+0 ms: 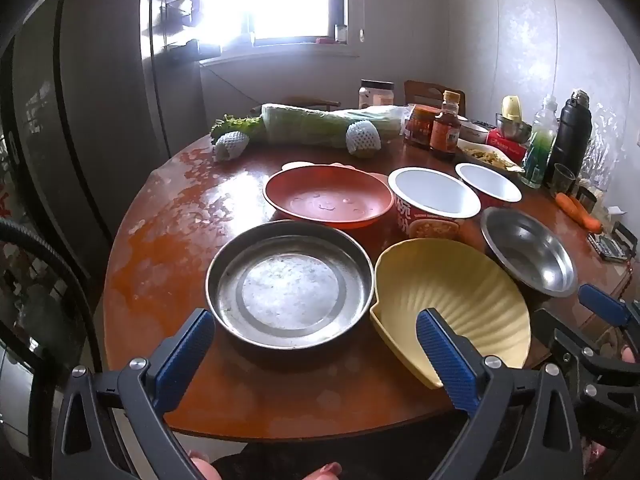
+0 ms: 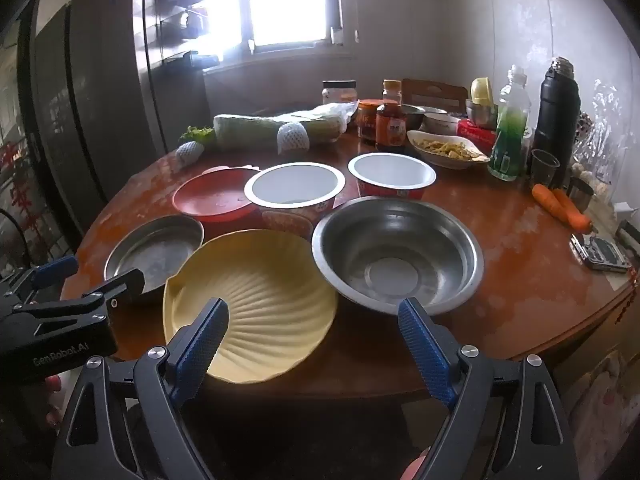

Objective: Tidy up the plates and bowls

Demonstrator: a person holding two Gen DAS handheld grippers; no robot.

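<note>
We see a yellow shell-shaped plate (image 2: 256,304) at the table's (image 1: 168,264) near edge between a steel plate (image 1: 289,284) and steel bowl (image 2: 398,252), likely awaiting stacking, our left gripper (image 1: 314,344) and right gripper (image 2: 314,334) both spread empty, bottles (image 2: 510,136) crowding behind.

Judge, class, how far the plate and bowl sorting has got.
Nothing looks done: steel plate, yellow shell dish, steel bowl, red plate and two paper bowls sit unstacked. Left gripper and right gripper are open, empty. All stacking remains.
</note>
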